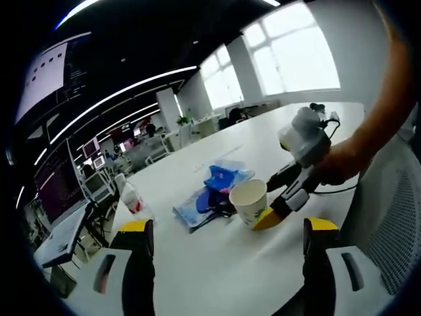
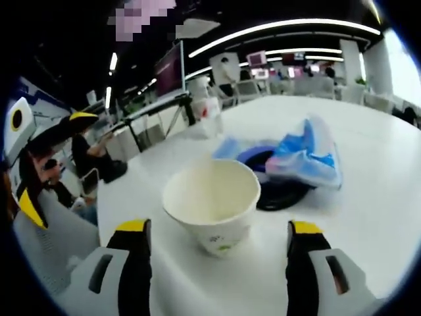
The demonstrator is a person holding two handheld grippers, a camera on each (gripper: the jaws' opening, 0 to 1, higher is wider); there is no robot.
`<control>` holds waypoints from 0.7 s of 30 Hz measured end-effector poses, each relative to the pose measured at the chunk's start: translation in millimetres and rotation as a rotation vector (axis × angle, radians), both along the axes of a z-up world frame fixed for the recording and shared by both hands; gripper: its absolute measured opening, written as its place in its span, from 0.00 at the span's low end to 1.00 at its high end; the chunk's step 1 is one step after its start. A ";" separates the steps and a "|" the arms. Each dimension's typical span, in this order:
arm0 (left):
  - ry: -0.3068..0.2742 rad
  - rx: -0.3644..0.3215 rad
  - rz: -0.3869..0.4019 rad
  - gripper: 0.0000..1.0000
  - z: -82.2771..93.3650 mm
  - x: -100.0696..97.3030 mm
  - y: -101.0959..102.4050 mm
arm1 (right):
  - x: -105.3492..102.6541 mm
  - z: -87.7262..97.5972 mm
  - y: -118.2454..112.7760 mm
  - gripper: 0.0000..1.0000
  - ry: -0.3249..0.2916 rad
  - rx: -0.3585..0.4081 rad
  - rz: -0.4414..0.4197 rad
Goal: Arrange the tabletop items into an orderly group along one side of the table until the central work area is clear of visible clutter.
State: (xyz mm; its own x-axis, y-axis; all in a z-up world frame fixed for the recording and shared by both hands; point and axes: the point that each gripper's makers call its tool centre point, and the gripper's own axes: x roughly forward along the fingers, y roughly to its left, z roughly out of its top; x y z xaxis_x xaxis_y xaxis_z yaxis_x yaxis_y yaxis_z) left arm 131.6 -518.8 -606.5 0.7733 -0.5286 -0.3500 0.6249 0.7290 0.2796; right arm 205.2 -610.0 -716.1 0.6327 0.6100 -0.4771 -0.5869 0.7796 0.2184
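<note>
Nearest to us in the right gripper view stood the paper cup (image 2: pixel 212 204), upright and empty, just ahead of the right gripper (image 2: pixel 220 245) and between the lines of its two jaws. Those jaws were spread wide, wider than the cup, and touched nothing. Just beyond the cup, ahead and a little to the right, lay the blue plastic bag (image 2: pixel 304 157), crumpled over a dark round object (image 2: pixel 279 191) that we could not identify. Farther ahead and to the left stood a clear bottle (image 2: pixel 205 113) on the white table (image 2: pixel 368 217).

In the left gripper view our left gripper (image 1: pixel 227 235) also had its jaws far apart and held nothing. Ahead of it, right of centre, we saw the paper cup (image 1: pixel 249 201), with the right gripper (image 1: pixel 284 205) coming in from the right, held by a hand (image 1: pixel 339 168), one yellow-tipped jaw just beside the cup's base. Behind the cup lay the blue plastic bag (image 1: pixel 217 191), and the clear bottle (image 1: pixel 130 196) stood ahead to the left, well apart from the cup.
</note>
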 end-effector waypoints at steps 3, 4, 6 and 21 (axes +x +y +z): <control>-0.001 0.001 0.001 0.95 0.1 0.1 0.4 | 3.1 4.6 4.0 0.80 -0.018 0.016 0.005; -0.001 0.001 0.003 0.95 0.2 0.2 0.8 | 3.9 6.0 5.0 0.79 -0.026 0.017 0.006; -0.001 -0.002 0.005 0.95 0.4 0.4 1.4 | 3.8 6.7 8.5 0.77 -0.034 -0.003 0.029; -0.001 -0.026 0.011 0.95 3.0 1.7 3.8 | 7.2 12.6 17.0 0.63 -0.065 -0.052 0.080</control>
State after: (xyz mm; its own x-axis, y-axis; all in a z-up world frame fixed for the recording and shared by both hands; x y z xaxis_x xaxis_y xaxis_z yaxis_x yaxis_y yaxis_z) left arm 133.3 -515.0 -603.6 0.7794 -0.5289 -0.3358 0.6165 0.7428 0.2612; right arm 212.4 -593.0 -703.5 0.6136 0.6352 -0.4691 -0.6594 0.7390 0.1381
